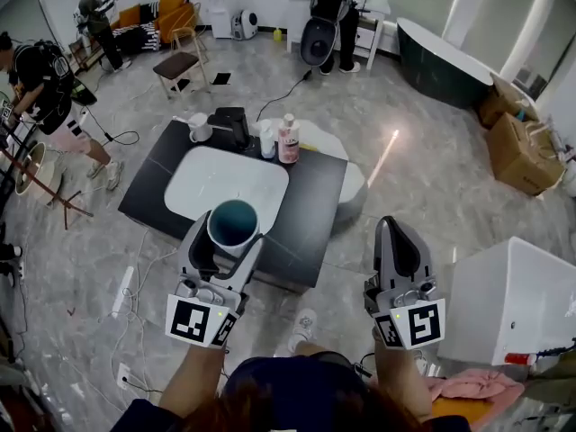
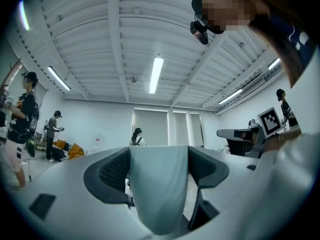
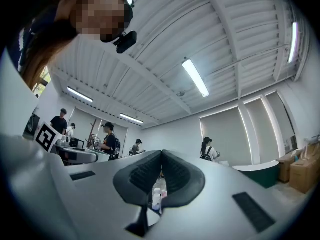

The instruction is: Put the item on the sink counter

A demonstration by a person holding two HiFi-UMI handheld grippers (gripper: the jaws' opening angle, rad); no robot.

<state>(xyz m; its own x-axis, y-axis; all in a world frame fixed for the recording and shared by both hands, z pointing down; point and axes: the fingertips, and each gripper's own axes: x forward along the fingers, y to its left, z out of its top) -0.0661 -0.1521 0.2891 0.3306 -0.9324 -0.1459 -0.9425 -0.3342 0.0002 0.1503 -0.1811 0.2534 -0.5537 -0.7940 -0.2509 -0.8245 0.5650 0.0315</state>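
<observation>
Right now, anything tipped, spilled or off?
Nothing stands out. The left claw holds the cup upright, the right claw is shut and empty, and the bottles on the sink counter stand upright.

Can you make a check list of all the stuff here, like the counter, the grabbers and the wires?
Surface: black sink counter, white basin set in it.
Job's things: cup, clamped in the left gripper, not yet on the counter.
Clutter: mug, black object and two bottles at the counter's far edge.
Grippers: left shut on cup; right gripper shut, empty.
Cables: black cable on the floor beyond the counter.
Surroundings: bathtub, cardboard boxes, people.
</observation>
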